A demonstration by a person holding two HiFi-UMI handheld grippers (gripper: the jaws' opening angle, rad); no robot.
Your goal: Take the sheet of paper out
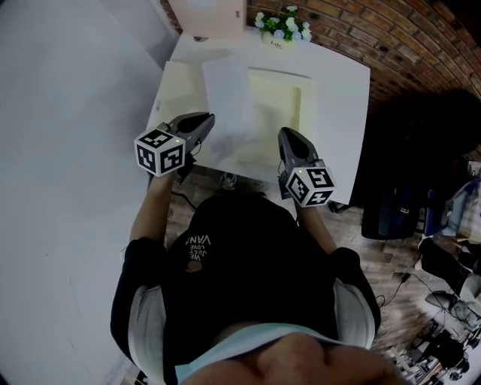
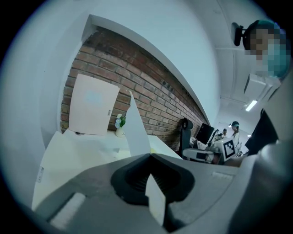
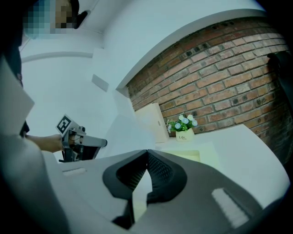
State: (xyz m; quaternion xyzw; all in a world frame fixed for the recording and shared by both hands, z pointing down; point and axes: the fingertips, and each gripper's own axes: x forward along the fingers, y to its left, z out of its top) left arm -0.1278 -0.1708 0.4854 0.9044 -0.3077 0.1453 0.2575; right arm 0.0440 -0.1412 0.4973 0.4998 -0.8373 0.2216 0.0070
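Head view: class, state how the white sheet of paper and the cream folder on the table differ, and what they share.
The white sheet of paper stands up at a slant; the cream folder lies flat on the white table. The left hand-held gripper pinches the sheet; the right hand-held gripper pinches the folder. Both are gripped at their near edge by shut jaws.

My head camera looks steeply down over my chest. The white table (image 1: 338,83) fills its upper middle, with my left gripper (image 1: 209,119) and right gripper (image 1: 285,134) below it. Each gripper camera sits close behind its jaws, which fill the lower frame, and faces across the table to the brick wall (image 2: 151,91). All three views share the flower pot (image 1: 284,28) and the leaning board (image 1: 209,15). The right gripper view catches my left gripper at middle left.
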